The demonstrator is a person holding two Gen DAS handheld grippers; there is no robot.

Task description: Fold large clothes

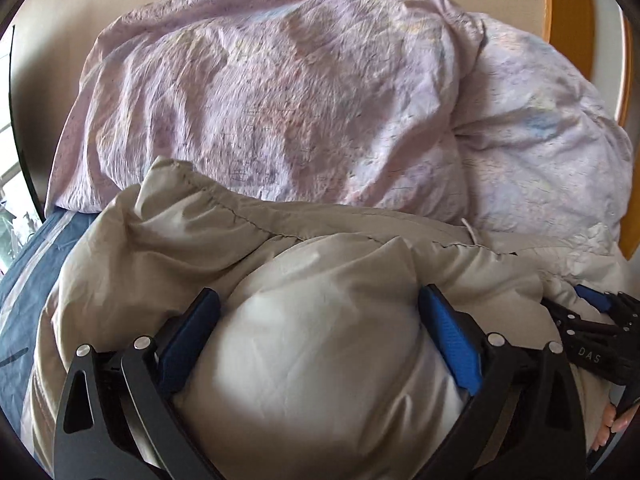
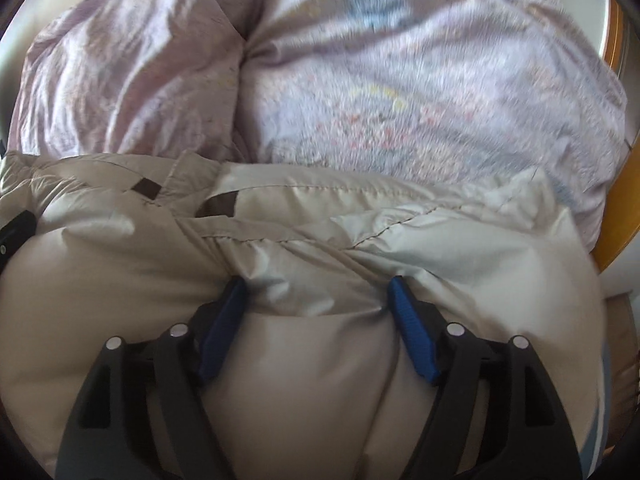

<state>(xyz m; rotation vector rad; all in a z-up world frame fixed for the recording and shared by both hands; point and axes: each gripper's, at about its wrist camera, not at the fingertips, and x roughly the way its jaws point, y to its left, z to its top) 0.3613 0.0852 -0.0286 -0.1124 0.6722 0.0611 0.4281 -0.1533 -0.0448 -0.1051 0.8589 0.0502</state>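
Observation:
A puffy beige down jacket (image 1: 248, 240) lies bunched on the bed in front of both grippers. In the left wrist view my left gripper (image 1: 320, 292) stands wide, with a thick bulge of the jacket filling the gap and both blue pads pressed into it. The right wrist view shows my right gripper (image 2: 316, 282) also wide, its pads (image 2: 408, 320) dug into a padded fold of the jacket (image 2: 120, 264), creases running from the tips. The right gripper (image 1: 600, 312) shows at the left view's right edge, the left gripper (image 2: 14, 228) at the other view's left edge.
A crumpled pink-lilac duvet (image 1: 280, 92) is piled right behind the jacket and fills the far side. A blue striped sheet (image 1: 28, 264) shows at the left. An orange wooden bed frame (image 1: 568, 4) curves along the right. A person's fingers (image 1: 614, 424) hold the right gripper's handle.

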